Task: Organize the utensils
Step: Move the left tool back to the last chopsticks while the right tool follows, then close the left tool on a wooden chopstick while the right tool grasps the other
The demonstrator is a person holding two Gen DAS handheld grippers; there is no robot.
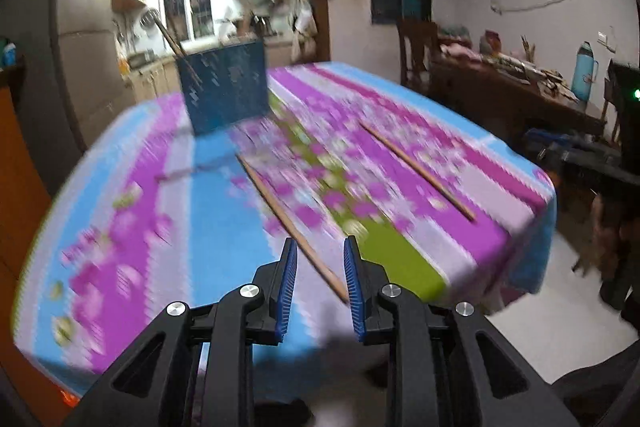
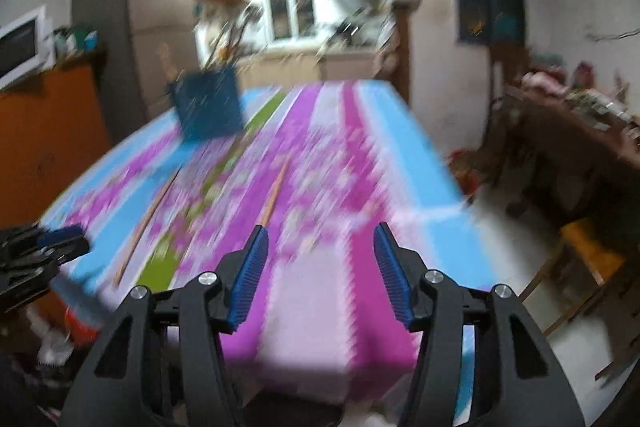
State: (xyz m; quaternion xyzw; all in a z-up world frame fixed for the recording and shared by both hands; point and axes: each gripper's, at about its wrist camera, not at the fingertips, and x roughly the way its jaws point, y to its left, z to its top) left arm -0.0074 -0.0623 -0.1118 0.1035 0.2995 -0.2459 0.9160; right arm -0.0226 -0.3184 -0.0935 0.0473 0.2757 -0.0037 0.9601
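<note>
A blue perforated utensil holder [image 1: 224,87] stands at the far side of the table [image 1: 224,211], with chopsticks leaning out of its left corner. Two loose wooden chopsticks lie on the flowered cloth. The nearer chopstick [image 1: 288,223] runs toward my left gripper [image 1: 320,243], and its near end shows in the gap between the open blue pads, untouched. The other chopstick [image 1: 416,171] lies to the right. In the right wrist view my right gripper [image 2: 322,229] is open and empty, just short of a chopstick [image 2: 274,193]. The holder [image 2: 210,107] is far left, and the left gripper [image 2: 52,243] shows at the left edge.
The table's right edge drops to a pale floor. A dark side table [image 1: 516,95] with clutter and a blue flask [image 1: 584,71] stands at the right, with a wooden chair [image 1: 416,51] behind. An orange cabinet [image 2: 48,139] is on the left and a yellow stool [image 2: 592,259] at lower right.
</note>
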